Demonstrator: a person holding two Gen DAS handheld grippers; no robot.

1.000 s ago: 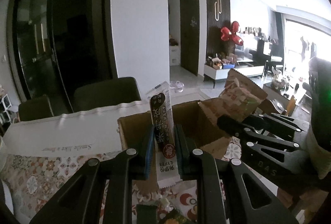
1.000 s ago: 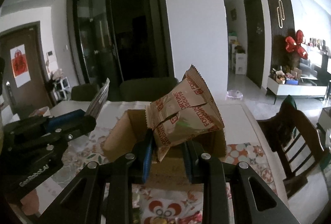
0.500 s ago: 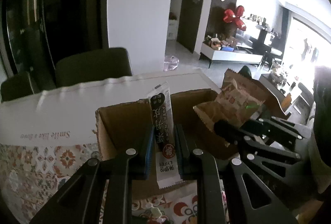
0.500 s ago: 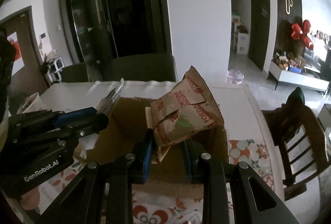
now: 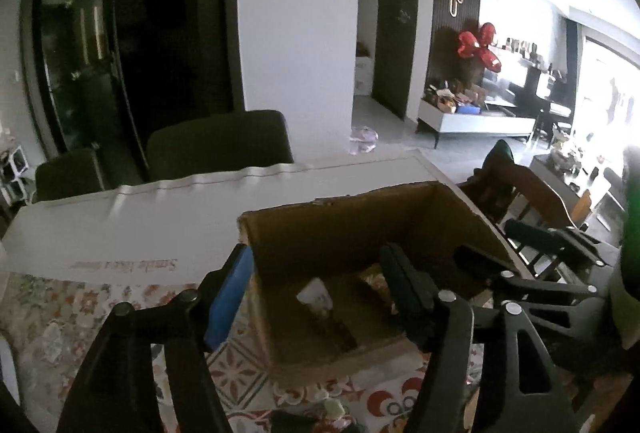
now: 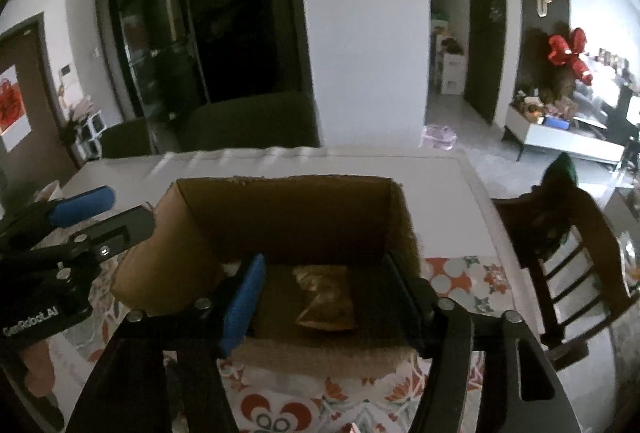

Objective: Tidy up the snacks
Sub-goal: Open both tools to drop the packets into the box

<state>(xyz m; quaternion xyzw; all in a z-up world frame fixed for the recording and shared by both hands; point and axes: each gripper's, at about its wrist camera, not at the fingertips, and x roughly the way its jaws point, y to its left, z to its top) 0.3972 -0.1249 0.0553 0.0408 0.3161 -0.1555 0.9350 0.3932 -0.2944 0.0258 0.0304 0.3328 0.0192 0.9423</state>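
With both grippers' jaws opening over the box (image 6: 200, 225), L (image 5: 316, 293) & R (image 6: 324, 297) empty, the stick (image 5: 320, 305) & packet (image 6: 326, 299) were seen lying inside; jaws were best lifted straight up, clear of walls.

Snack packets (image 6: 325, 299) inside box (image 6: 288, 209)
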